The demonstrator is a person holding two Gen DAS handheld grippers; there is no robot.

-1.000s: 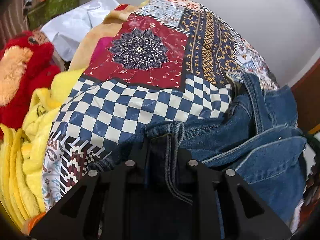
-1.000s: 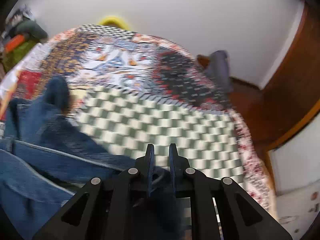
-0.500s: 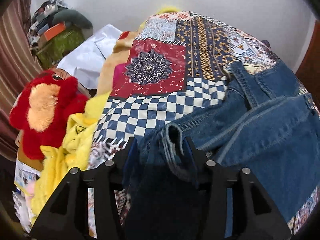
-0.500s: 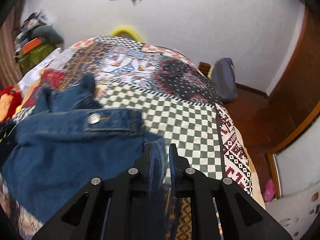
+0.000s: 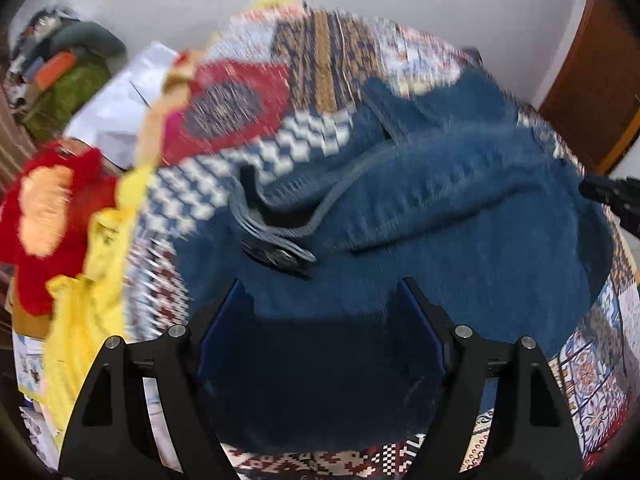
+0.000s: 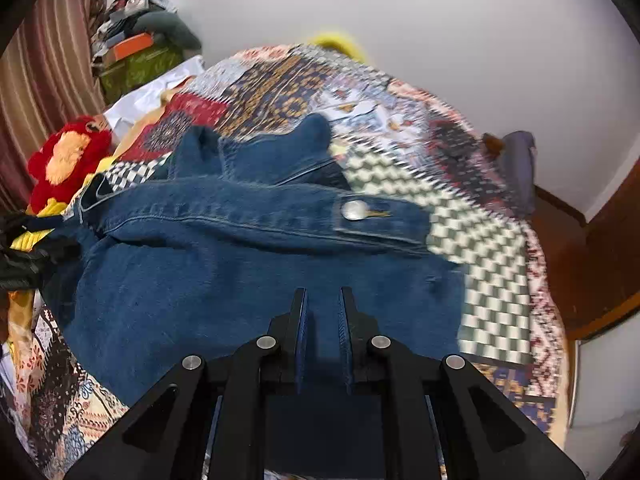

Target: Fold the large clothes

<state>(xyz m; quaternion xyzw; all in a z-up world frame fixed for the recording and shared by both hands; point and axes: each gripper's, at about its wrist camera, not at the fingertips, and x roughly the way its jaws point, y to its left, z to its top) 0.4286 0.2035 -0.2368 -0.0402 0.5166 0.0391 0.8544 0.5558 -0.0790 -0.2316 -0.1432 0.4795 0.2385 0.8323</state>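
A blue denim jacket point(image 5: 460, 232) lies spread on a patchwork bedspread point(image 5: 320, 52). My left gripper point(image 5: 320, 292) hovers over the jacket's near left part. Its jaws are opening wide and the pads press on nothing; the denim lies beneath them. In the right wrist view the jacket point(image 6: 224, 272) shows its metal button point(image 6: 354, 210). My right gripper point(image 6: 323, 300) is shut on the jacket's near edge, with denim in the narrow gap. The left gripper shows as a black shape point(image 6: 24, 252) at that view's left edge.
A red plush toy point(image 5: 48, 208) and yellow cloth point(image 5: 92, 320) lie along the bed's left side. Boxes and bundles point(image 6: 136, 48) are piled by the striped curtain. A grey bag point(image 6: 518, 160) and a wooden door point(image 5: 592, 80) stand on the right.
The left gripper has let go of the denim fold and opened wide. The right gripper, still shut on the jacket, has drawn it back, and the jacket now lies spread flatter.
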